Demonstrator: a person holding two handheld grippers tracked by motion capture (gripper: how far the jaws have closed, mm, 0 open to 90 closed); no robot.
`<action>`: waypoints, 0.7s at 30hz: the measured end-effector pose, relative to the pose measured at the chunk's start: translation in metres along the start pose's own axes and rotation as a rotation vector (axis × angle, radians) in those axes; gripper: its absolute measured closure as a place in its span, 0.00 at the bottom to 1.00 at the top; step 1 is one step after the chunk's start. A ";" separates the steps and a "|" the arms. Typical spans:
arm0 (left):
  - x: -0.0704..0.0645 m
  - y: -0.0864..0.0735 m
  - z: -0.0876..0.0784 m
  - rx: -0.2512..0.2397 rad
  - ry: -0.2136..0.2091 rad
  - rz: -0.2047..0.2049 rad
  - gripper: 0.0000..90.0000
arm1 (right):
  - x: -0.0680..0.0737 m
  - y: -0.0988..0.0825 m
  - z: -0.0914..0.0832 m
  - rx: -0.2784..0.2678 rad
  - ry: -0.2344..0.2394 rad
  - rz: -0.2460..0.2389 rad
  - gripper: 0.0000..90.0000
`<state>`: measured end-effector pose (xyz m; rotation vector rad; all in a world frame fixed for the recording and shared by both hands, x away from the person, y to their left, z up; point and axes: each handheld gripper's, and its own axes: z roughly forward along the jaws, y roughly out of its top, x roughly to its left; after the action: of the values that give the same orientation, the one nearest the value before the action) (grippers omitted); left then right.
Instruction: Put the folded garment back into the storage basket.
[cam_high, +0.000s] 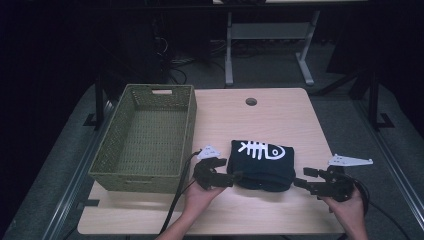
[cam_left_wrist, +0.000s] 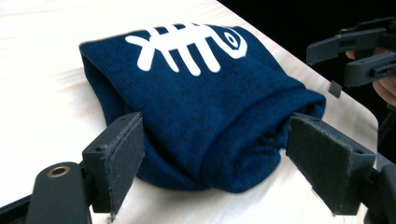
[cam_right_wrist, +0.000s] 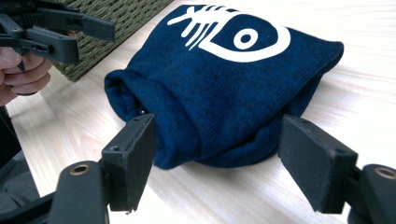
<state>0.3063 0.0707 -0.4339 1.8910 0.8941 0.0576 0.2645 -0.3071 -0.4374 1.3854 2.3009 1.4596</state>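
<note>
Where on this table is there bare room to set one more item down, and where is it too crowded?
Free: the far right stretch of the table, between the basket and the right edge, beyond the folded sweater. The basket's inside is empty too. Crowded: the near middle, where the left gripper and right gripper flank the sweater with open jaws.

On the pale wooden counter (cam_high: 280, 115) a green woven basket (cam_high: 145, 137) sits at the left, a folded navy cloth with a white fishbone print (cam_high: 262, 165) lies right of it near the front edge, flanked by the left tongs (cam_high: 220, 176) and right tongs (cam_high: 312, 182).
</note>
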 end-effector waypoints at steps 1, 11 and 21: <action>0.001 0.002 0.001 0.001 0.004 -0.002 0.21 | -0.001 0.002 0.001 0.001 0.000 0.000 0.30; 0.017 0.018 0.022 0.028 0.072 -0.038 0.22 | -0.012 0.019 0.012 0.005 0.001 0.023 0.30; 0.033 0.008 0.046 0.125 0.107 -0.106 0.22 | -0.030 0.022 0.042 0.080 -0.038 0.105 0.32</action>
<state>0.3537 0.0535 -0.4610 1.9675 1.0921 0.0396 0.3170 -0.2972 -0.4546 1.5634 2.3194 1.3688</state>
